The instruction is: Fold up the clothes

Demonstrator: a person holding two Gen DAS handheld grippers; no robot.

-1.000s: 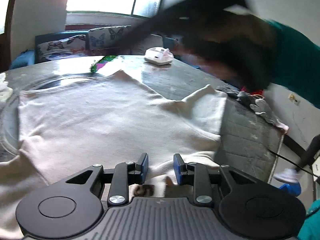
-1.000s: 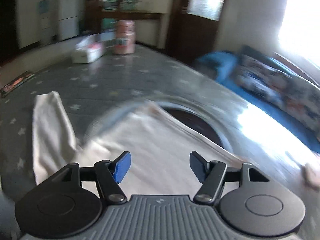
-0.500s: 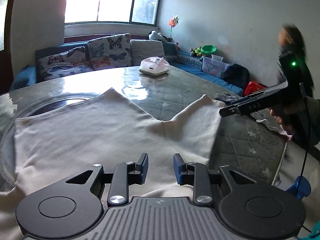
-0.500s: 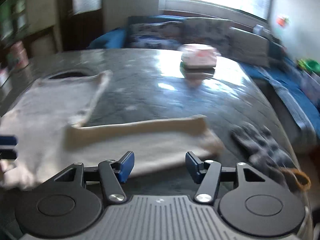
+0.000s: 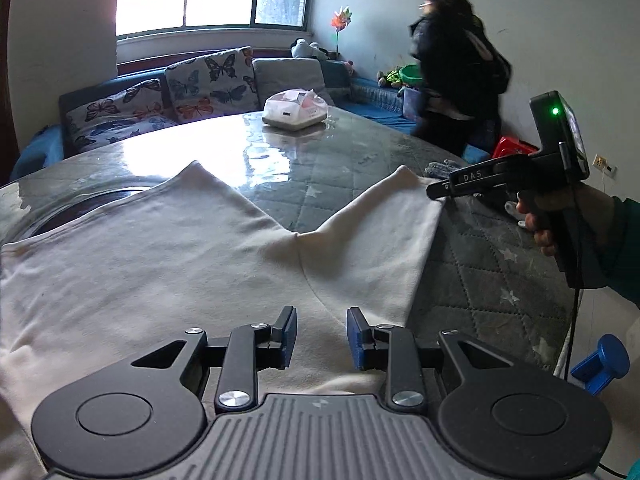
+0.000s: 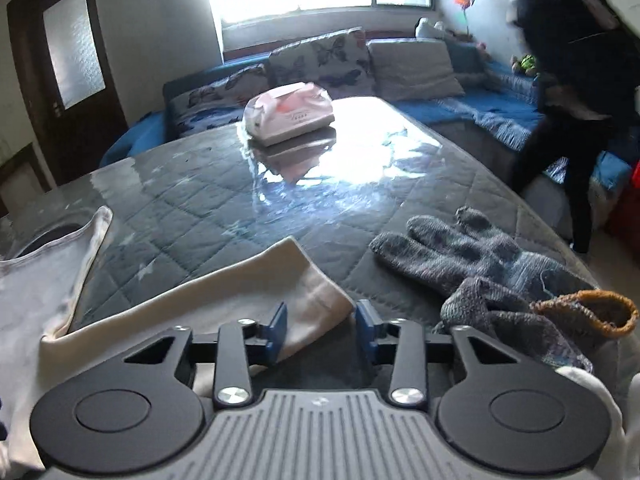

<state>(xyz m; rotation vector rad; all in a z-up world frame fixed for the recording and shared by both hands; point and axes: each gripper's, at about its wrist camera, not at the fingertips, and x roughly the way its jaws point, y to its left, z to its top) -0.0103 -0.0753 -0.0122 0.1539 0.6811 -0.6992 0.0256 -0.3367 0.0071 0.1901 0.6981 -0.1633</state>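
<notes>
A white long-sleeved shirt [image 5: 168,264] lies spread flat on the quilted grey table [image 5: 492,264]. Its sleeve [image 5: 384,232] reaches to the right. My left gripper [image 5: 322,338] is open and empty, low over the shirt's near part. My right gripper [image 6: 321,330] is open, its jaws on either side of the sleeve's cuff end [image 6: 316,300]. The right gripper also shows in the left wrist view [image 5: 438,192], at the cuff's far corner.
Grey knitted gloves [image 6: 472,264] lie right of the cuff. A pink-white tissue pack [image 6: 290,114] sits at the table's far side. A person in dark clothes [image 5: 452,72] walks beyond the table. A sofa with butterfly cushions [image 5: 200,88] stands under the window.
My right gripper swung from the shirt's far side over to the sleeve cuff and its jaws have narrowed around it. The left gripper has stayed low over the shirt, still open.
</notes>
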